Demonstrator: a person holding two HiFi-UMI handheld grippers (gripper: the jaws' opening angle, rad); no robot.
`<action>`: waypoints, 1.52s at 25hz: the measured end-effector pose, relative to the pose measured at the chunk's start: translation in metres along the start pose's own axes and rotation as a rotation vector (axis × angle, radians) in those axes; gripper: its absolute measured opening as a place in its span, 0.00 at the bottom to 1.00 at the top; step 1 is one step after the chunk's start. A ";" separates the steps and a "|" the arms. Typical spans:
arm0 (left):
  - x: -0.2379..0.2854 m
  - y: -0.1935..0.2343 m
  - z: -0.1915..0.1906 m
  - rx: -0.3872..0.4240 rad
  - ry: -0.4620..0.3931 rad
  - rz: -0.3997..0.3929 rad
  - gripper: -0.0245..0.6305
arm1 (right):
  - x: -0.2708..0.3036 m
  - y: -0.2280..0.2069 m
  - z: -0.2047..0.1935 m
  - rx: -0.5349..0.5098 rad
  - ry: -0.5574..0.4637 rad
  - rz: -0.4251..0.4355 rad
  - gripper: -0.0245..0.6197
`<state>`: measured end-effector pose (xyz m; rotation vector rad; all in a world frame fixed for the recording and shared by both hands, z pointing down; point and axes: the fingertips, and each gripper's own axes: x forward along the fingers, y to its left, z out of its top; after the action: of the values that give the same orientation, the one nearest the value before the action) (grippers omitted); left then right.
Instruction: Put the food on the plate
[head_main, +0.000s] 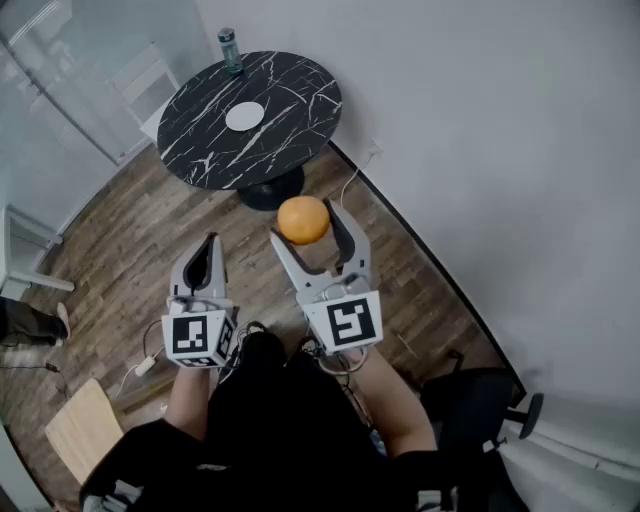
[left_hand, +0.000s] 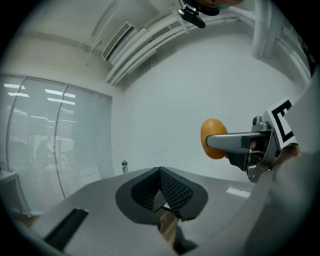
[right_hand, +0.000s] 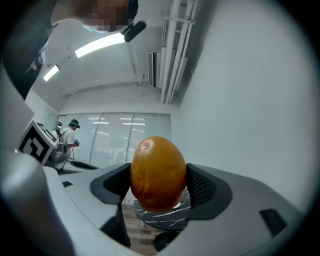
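A round, glossy orange food item (head_main: 303, 220) hangs in the air between the fingers of my right gripper (head_main: 305, 224), which is shut on it. The right gripper view has the orange food (right_hand: 157, 172) filling its middle, pads pressed on both sides. Ahead stands a round black marble table (head_main: 290, 90) with a small white plate (head_main: 245, 116) near its centre. My left gripper (head_main: 208, 248) is beside the right one, shut with nothing in it. From the left gripper view (left_hand: 160, 192) the orange food (left_hand: 212, 138) shows up at the right.
A bottle (head_main: 230, 50) stands at the table's far edge. A white wall runs along the right, a glass partition at the far left. A black chair (head_main: 480, 400) is behind me on the right, a wooden board (head_main: 85, 425) on the floor at the left.
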<state>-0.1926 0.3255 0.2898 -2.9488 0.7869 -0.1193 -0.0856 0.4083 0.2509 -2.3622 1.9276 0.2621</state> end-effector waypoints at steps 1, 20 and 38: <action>-0.003 -0.001 -0.001 -0.003 0.007 0.005 0.04 | -0.003 0.000 -0.001 0.006 0.004 0.003 0.55; 0.045 0.030 -0.012 -0.036 0.017 0.015 0.04 | 0.040 -0.017 -0.019 -0.052 0.058 0.010 0.55; 0.199 0.126 -0.056 -0.059 0.151 -0.035 0.04 | 0.220 -0.058 -0.089 -0.098 0.197 0.072 0.55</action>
<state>-0.0881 0.1136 0.3425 -3.0388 0.7691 -0.3307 0.0207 0.1933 0.2955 -2.4672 2.1364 0.1354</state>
